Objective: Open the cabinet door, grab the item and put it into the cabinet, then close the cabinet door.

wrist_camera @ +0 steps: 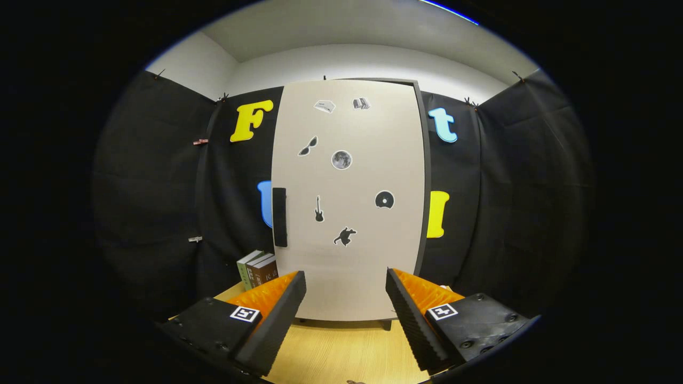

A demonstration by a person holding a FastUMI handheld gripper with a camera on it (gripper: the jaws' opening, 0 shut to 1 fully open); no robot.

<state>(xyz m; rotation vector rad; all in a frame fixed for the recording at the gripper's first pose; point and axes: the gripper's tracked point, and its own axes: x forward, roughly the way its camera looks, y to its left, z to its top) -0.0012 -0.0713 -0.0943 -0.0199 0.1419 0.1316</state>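
- Pale, rigid cabinet door [349, 197] stands shut beyond the gripper [346, 293]; likely swings lightly.
- Black handle [279, 216] at its left edge is the place to grip.
- Jaws apart, empty.
- Books [259, 269] stand on the table [341, 349], left of the cabinet.

Cabinet door [349, 213] smooth matt; table [341, 352] light wood grain; wall [507, 202] black cloth.

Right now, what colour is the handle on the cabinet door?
Black. The handle shows best in the gripper view, left of the open gripper.

Gripper view faces closed cabinet door [349, 202] head-on, near, above table [341, 352].
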